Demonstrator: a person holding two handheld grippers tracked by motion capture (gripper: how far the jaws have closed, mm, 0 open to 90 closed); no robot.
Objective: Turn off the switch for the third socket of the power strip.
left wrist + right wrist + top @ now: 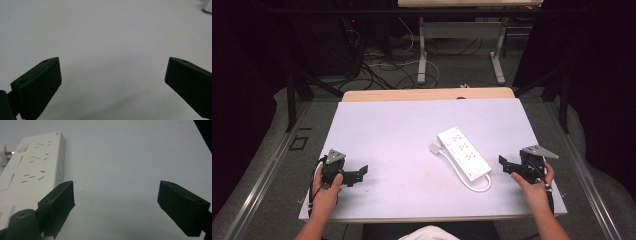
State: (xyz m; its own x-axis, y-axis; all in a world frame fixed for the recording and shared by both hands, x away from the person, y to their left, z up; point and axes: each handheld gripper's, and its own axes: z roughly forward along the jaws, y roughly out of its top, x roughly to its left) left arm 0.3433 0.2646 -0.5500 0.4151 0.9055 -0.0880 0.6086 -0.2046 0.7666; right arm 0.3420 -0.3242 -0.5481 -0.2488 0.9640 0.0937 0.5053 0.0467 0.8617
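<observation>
Two hands are reaching in from the bottom of the high view, each holding a gripper over the white table [387,130]. Left gripper [362,172] is sitting near the table's left front, right gripper [503,164] near its right front, both pointing inward. A white power strip [463,152] is lying diagonally between them, closer to the right gripper, its cord [474,184] looping at the near end and its plug [435,148] lying beside it.

Left gripper view: the left gripper [112,72] is hovering with jaws spread wide over bare table.

Right gripper view: the right gripper [116,195] is holding its jaws wide apart, the power strip [30,170] lying just beyond its left jaw.
</observation>
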